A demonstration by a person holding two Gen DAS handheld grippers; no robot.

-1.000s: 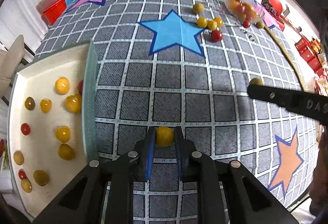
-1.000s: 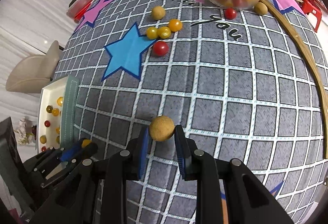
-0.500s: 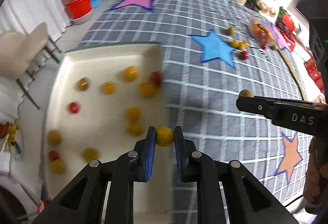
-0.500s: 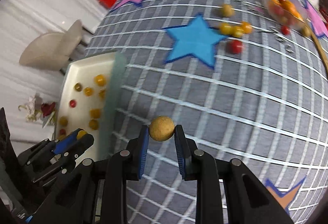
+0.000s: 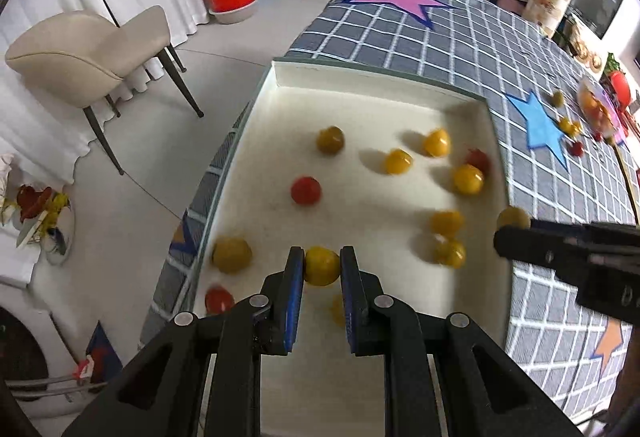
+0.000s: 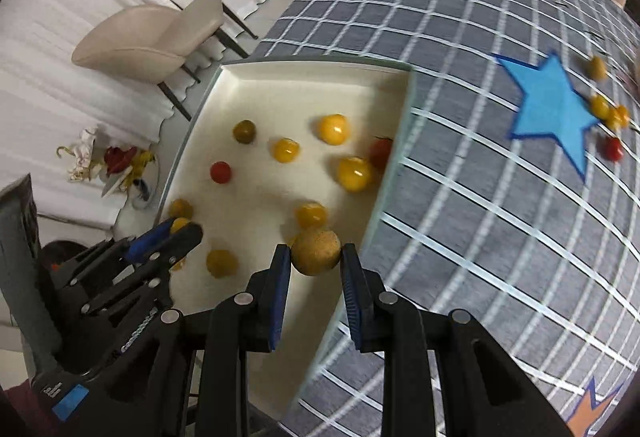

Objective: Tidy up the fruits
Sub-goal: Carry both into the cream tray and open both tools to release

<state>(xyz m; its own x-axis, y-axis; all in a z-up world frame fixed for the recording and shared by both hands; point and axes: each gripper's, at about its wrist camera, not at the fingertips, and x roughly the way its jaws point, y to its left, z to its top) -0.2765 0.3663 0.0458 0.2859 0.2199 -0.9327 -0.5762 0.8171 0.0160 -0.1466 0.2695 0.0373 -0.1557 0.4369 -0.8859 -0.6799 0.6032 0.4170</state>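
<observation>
I am looking past a chair (image 5: 86,45) on the left. My left gripper (image 5: 322,269) is pinching a yellow tomato (image 5: 321,265) over the crowded tray (image 5: 372,81); my right gripper (image 6: 316,257) is clamping a tan fruit (image 6: 316,251) above its right wall, loose fruit (image 6: 608,113) lying far right.

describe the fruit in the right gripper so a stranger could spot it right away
Find the white tray on the grey checked tablecloth. Above its near right edge, the right gripper pinches a tan fruit. It is dull and speckled, unlike the glossy yellow and red ones below.
</observation>
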